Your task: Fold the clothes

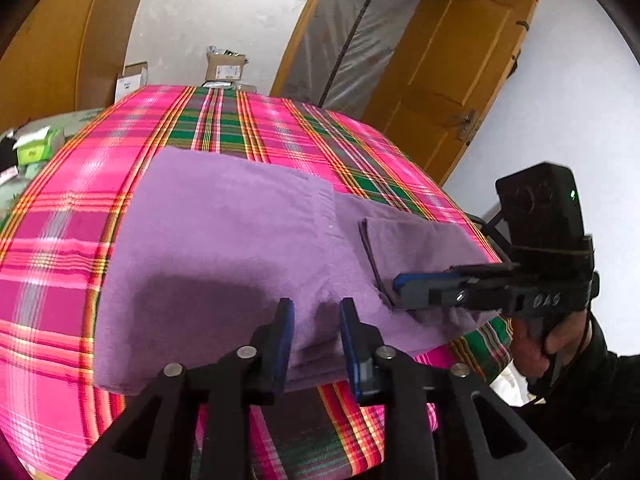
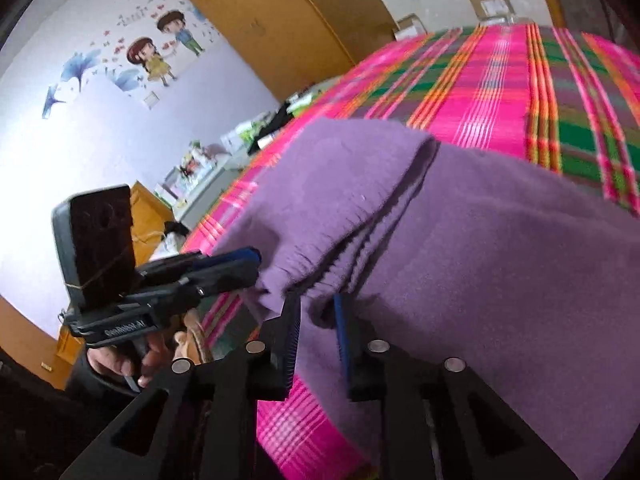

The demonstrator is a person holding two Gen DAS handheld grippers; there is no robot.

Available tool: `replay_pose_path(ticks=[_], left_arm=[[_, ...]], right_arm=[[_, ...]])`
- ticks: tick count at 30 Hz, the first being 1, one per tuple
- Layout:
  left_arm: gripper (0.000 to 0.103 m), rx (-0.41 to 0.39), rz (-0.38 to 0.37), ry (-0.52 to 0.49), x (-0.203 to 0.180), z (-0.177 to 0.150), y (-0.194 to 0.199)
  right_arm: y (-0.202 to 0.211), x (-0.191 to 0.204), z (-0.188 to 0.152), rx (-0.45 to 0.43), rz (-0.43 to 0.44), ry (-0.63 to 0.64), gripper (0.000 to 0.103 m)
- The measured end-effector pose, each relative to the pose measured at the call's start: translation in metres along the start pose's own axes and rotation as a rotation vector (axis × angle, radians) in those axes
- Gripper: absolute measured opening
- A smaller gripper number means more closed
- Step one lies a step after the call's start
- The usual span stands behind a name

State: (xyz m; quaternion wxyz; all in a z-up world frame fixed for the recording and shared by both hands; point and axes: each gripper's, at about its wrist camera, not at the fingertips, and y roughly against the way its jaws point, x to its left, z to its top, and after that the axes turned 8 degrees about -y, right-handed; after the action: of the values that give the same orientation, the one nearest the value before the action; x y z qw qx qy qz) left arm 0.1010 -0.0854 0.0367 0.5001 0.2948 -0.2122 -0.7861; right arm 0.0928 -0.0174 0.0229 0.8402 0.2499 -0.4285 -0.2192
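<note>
A purple fleece cloth [image 1: 224, 232] lies partly folded on a table covered in pink plaid [image 1: 60, 240]. Its layered fold [image 1: 420, 240] sits on the right, near the table's edge. My left gripper [image 1: 317, 320] straddles a low ridge of the cloth at the near edge, and a gap shows beside each pad. In the right wrist view, my right gripper [image 2: 316, 314] has a bunch of the purple cloth [image 2: 500, 240] between its fingers, not visibly pinched. The left gripper [image 2: 256, 266] reaches in from the left and the right gripper [image 1: 400, 286] from the right; each tip meets the cloth.
The plaid table [image 2: 500, 80] stretches far beyond the cloth. Cardboard boxes [image 1: 224, 66] stand past its far end and an open wooden door [image 1: 460, 72] is at the back right. Cluttered shelves [image 2: 208, 168] line the left wall. A hand [image 1: 532, 344] holds the right tool.
</note>
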Motion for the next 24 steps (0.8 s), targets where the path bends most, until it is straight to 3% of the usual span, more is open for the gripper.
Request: replay_pose_path(ticks=[3,7,11,13,15,24], left_arm=[[0.026,0.005,0.017,-0.018,0.001,-0.001,0.003],[0.026,0.000,0.046,0.020,0.013,-0.004,0.007],[0.026,-0.007,0.076,0.062,0.029,-0.009,0.013],[0.026,-0.007,0.087,0.100,0.040,-0.012,0.013],[0.026,-0.008,0.087,0.127,0.048,-0.015,0.013],[0.026,-0.037,0.063,0.103,0.038,-0.009,0.020]], right_arm=[[0.004,0.007,0.001,-0.011,0.044,0.014,0.029],[-0.020,0.018,0.007,0.031,-0.013,0.061,0.033],[-0.027,0.026,0.007,0.020,-0.037,0.142,0.035],[-0.029,0.031,0.004,0.021,-0.054,0.191,0.030],[-0.032,0.031,0.002,0.029,-0.057,0.204,0.008],[-0.004,0.030,0.000,-0.038,-0.025,0.179,0.006]])
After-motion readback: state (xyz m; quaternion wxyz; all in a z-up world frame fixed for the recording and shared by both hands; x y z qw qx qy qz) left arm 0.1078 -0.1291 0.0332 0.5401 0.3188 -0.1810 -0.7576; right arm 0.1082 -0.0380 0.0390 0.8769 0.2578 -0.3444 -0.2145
